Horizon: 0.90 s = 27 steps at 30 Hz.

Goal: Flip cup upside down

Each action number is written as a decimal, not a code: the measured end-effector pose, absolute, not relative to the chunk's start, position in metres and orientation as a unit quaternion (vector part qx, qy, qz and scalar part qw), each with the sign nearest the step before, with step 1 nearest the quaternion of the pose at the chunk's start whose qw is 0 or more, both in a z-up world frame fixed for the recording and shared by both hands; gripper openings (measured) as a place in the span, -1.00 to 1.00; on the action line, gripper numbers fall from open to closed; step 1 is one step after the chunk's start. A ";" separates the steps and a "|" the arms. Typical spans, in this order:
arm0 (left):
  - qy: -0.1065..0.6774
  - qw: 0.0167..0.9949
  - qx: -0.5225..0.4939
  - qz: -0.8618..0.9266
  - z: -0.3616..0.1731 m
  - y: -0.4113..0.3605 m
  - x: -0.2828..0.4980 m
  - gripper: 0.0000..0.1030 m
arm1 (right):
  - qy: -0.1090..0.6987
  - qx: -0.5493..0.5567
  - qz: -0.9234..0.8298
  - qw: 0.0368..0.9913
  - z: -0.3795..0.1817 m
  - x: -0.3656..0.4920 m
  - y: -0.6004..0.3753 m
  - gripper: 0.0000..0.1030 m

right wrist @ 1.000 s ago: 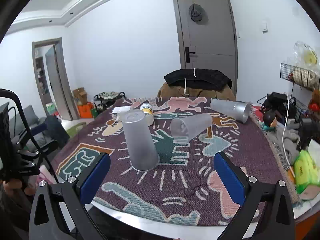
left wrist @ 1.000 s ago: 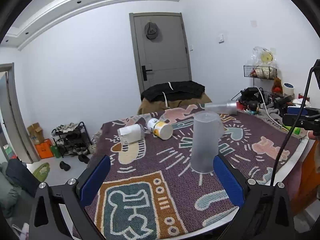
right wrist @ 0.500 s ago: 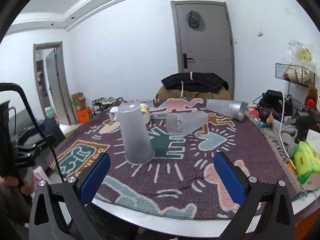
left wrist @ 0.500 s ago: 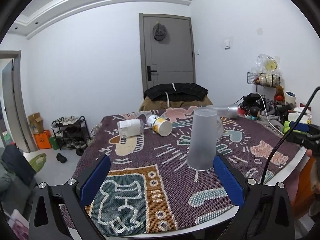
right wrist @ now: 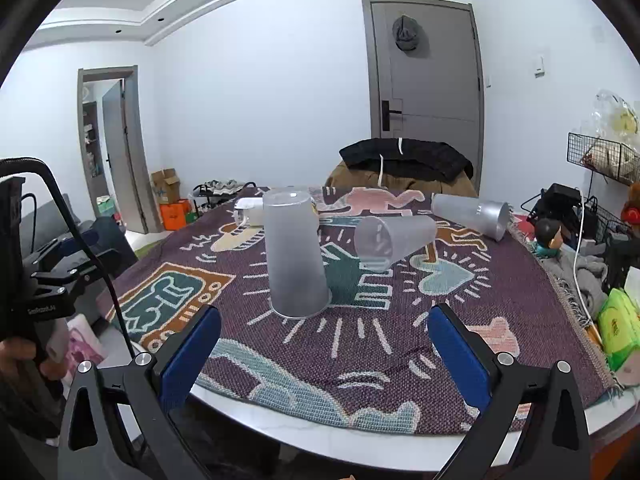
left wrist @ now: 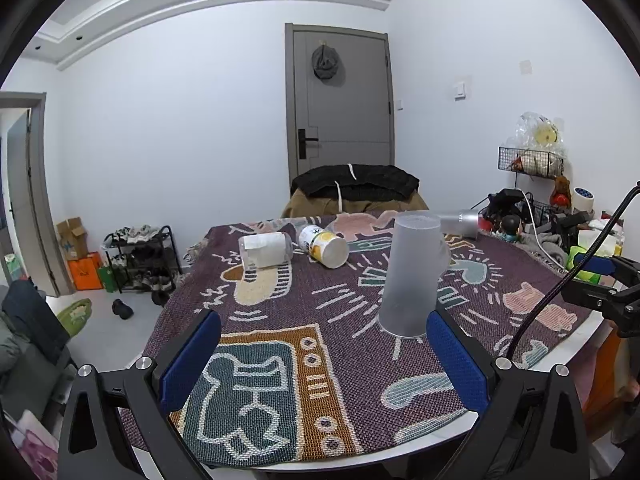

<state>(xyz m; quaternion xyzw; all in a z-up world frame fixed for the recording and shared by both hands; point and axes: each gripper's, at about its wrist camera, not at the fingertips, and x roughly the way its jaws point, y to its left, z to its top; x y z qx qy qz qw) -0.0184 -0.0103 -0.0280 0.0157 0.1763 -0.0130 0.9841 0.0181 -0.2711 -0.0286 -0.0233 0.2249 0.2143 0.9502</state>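
The frosted plastic cup stands mouth-down on the patterned tablecloth, so the flip looks done. Over the last second both grippers have drawn back to the table's near edge, the left gripper and right gripper each spread wide and holding nothing. Two more frosted cups lie on their sides beyond it.

A frosted cup stands upside down on the patterned bench, at two o'clock from the left gripper, whose blue fingers are spread wide. At eleven o'clock lie a white jar and a yellow-labelled tub, tipped over.
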 end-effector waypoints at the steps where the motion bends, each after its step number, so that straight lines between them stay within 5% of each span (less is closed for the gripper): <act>1: 0.176 0.984 0.016 -0.013 -0.028 -0.011 -0.018 0.99 | 0.226 -0.022 0.214 0.950 -0.029 0.018 -0.271 1.00; 27: 0.175 0.984 0.020 -0.011 -0.027 -0.011 -0.021 0.99 | 0.233 -0.013 0.200 0.952 -0.029 0.020 -0.278 1.00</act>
